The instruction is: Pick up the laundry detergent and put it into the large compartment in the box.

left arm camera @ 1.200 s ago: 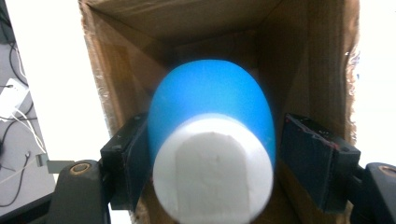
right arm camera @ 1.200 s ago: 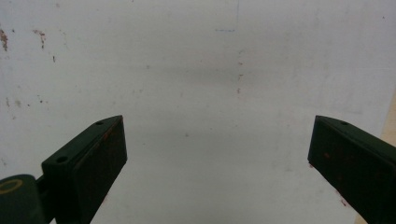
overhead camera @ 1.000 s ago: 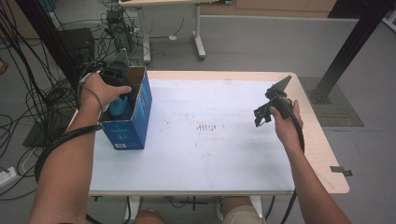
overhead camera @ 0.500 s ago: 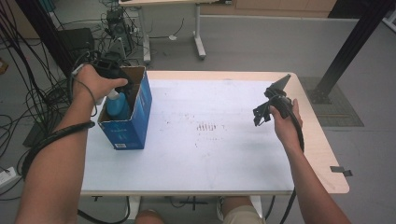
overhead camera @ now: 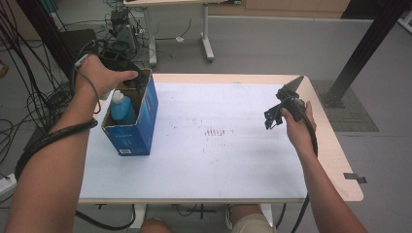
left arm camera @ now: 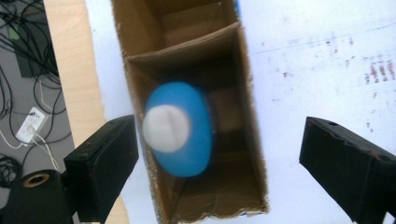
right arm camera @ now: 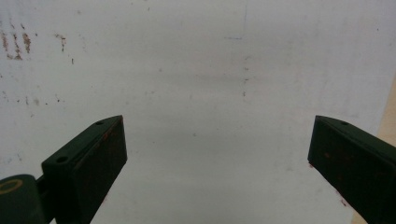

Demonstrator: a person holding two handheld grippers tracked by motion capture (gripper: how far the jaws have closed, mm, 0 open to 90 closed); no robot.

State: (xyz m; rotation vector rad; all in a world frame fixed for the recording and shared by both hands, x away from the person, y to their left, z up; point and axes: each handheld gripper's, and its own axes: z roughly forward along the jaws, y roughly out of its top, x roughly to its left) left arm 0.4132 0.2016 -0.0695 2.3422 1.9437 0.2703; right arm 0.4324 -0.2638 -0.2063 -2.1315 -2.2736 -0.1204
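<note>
Left gripper view looks straight down on the bottle [left arm camera: 180, 130], which stands upright in the box [left arm camera: 247, 116] below the left gripper [left arm camera: 219, 158]. Its jaws have just been opening and now stand wide, apart from the bottle. High view shows the right gripper [overhead camera: 274, 116] far to the side, jaws open and holding nothing.

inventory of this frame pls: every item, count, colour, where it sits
bottle: 1, blue with white cap, upright in the box's middle compartment
box: 1, blue outside, brown cardboard inside, open top, table's left edge
table: 1, white top with reddish marks, wood-coloured rim
second table: 1, white legs, behind
cables: several, black, floor at left
left gripper: 1, black, jaws have just been opening, above the box, apart from the bottle
right gripper: 1, black, open, above bare table at right
</note>
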